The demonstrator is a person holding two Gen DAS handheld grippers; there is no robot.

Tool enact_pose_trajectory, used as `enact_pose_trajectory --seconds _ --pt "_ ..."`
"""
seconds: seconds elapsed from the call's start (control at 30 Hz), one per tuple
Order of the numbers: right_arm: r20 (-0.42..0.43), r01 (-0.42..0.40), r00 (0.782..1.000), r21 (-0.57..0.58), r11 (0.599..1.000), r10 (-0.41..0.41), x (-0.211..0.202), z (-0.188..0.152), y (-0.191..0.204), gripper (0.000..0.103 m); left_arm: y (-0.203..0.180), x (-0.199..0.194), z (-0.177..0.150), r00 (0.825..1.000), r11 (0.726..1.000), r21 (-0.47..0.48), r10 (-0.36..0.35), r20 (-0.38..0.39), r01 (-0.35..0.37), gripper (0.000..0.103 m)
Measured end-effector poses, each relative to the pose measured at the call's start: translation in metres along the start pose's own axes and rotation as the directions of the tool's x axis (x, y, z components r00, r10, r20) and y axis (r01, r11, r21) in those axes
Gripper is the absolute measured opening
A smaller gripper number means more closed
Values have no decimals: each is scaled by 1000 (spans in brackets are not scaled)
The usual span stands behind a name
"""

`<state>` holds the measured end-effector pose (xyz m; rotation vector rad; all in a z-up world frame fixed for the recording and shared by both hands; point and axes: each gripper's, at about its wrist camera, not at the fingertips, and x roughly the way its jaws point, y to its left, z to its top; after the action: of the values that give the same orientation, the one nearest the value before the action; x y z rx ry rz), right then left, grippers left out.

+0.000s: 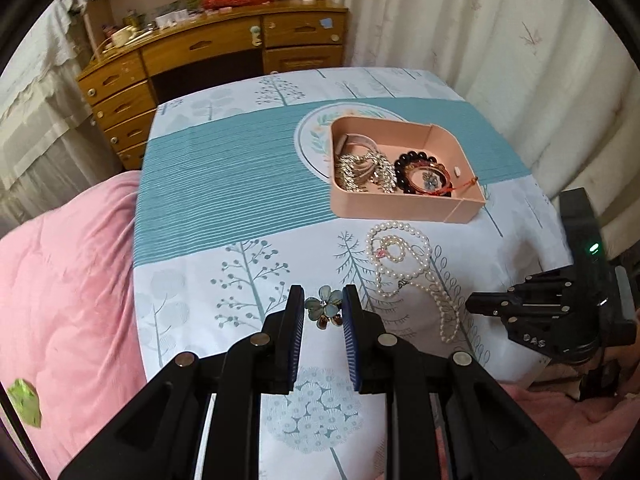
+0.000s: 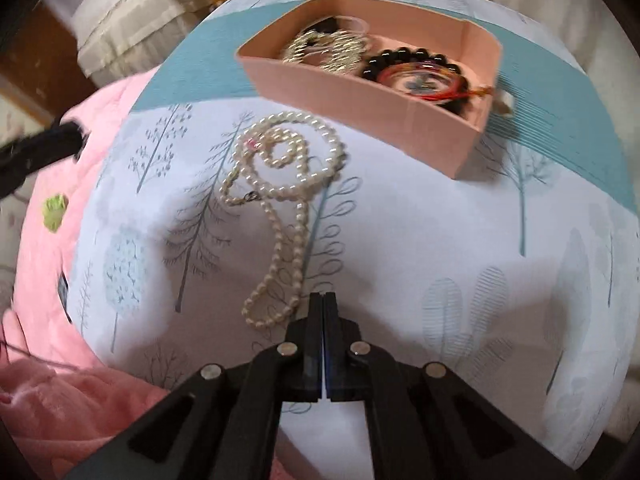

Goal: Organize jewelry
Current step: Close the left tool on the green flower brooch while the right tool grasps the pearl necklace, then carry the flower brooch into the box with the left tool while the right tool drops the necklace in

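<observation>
A pink box (image 1: 400, 208) on the table holds silver chains (image 1: 364, 170), a dark bead bracelet (image 1: 416, 160) and a red cord bracelet (image 1: 436, 182). It also shows in the right wrist view (image 2: 360, 108). A pearl necklace (image 1: 420, 268) lies in front of it; it also shows in the right wrist view (image 2: 288, 208). A blue flower brooch (image 1: 324, 306) lies on the cloth between the tips of my open left gripper (image 1: 323, 296), untouched. My right gripper (image 2: 323, 300) is shut and empty, just right of the necklace's near end; it also shows in the left wrist view (image 1: 476, 304).
The table has a white and teal tree-print cloth (image 1: 224, 184). A pink quilt (image 1: 68, 272) lies to the left with a green scrap (image 1: 26, 402) on it. A wooden desk (image 1: 208, 52) stands behind, curtains (image 1: 500, 40) to the right.
</observation>
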<state>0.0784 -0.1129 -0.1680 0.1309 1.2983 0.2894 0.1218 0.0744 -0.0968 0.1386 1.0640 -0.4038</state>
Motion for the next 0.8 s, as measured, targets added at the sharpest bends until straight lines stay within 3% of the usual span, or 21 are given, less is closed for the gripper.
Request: enact_pose_trajectory --seconds 0.17,0.53,0.8 --pt "17 -44 999 -6 999 45 -10 5 5 0 0 -11 -6 1000 999 -46 26 12 -25 17" --pt "-112 45 992 -51 998 -50 20 27 24 1 -5 -31 -20 998 998 -37 43 35 -42 17" --pt "-130 101 985 -72 992 -110 26 34 34 3 6 -33 -14 998 998 -48 46 45 -44 17"
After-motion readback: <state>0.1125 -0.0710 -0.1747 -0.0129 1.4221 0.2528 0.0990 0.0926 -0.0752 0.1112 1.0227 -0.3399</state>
